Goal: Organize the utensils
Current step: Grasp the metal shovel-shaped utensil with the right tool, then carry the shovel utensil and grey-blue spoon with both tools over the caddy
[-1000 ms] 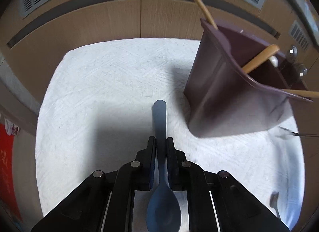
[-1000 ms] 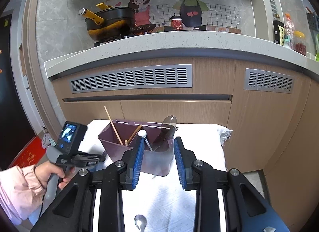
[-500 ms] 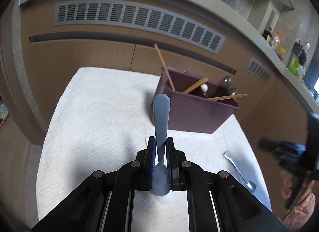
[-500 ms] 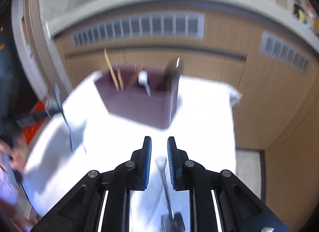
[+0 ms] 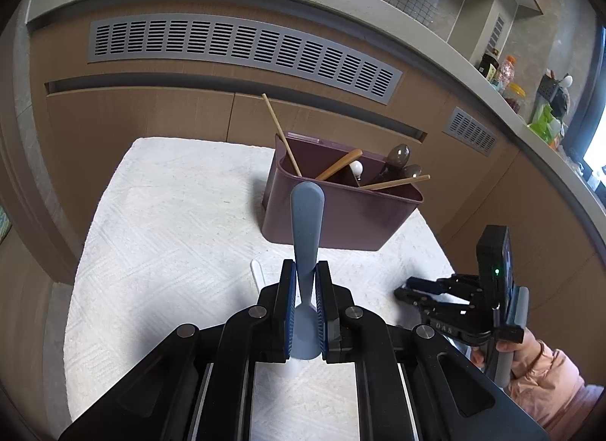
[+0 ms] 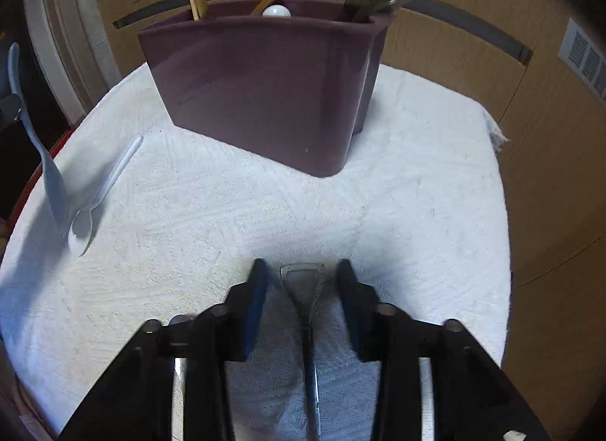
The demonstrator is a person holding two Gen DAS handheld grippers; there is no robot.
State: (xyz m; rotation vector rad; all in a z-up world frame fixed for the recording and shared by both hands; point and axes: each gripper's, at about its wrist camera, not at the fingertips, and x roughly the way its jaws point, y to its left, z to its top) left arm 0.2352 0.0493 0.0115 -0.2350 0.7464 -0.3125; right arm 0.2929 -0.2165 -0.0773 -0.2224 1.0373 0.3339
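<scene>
- Counter under a white textured cloth [image 5: 163, 236]; brown wood cabinet fronts with grey vent grilles [image 5: 242, 47] stand past its far edge.
- Maroon plastic utensil caddy with inner dividers [image 5: 337, 213] stands upright on the cloth near the far edge, right of centre in the left wrist view. It holds wooden chopsticks [image 5: 282, 136], a wooden-handled utensil [image 5: 339, 164], a white round-ended utensil [image 5: 356, 167] and two dark metal spoons [image 5: 397, 155]. A further chopstick [image 5: 395, 182] lies across the rim.
- Left tongs [image 5: 305, 291] are clamped tight on a grey-blue plastic spoon [image 5: 306, 229], gripping the handle just above the bowl. The handle points forward toward the caddy and the bowel end sits back between the jaws. The spoon is lifted clear of the cloth, near the left edge in the right wrist view.
- Right tongs [image 6: 301, 278], seen from the left wrist camera held by a hand in a pink sleeve [image 5: 549, 376], are low over the near right part of the cloth. The jaws are opening with a clear gap either side of a silver metal utensil with a flat squared handle end [image 6: 305, 289]. It lies on the cloth between them and the pads do not touch it.
- White plastic spoon [image 6: 102, 191] lies flat on the cloth near the left edge, directly below the held grey-blue spoon.
</scene>
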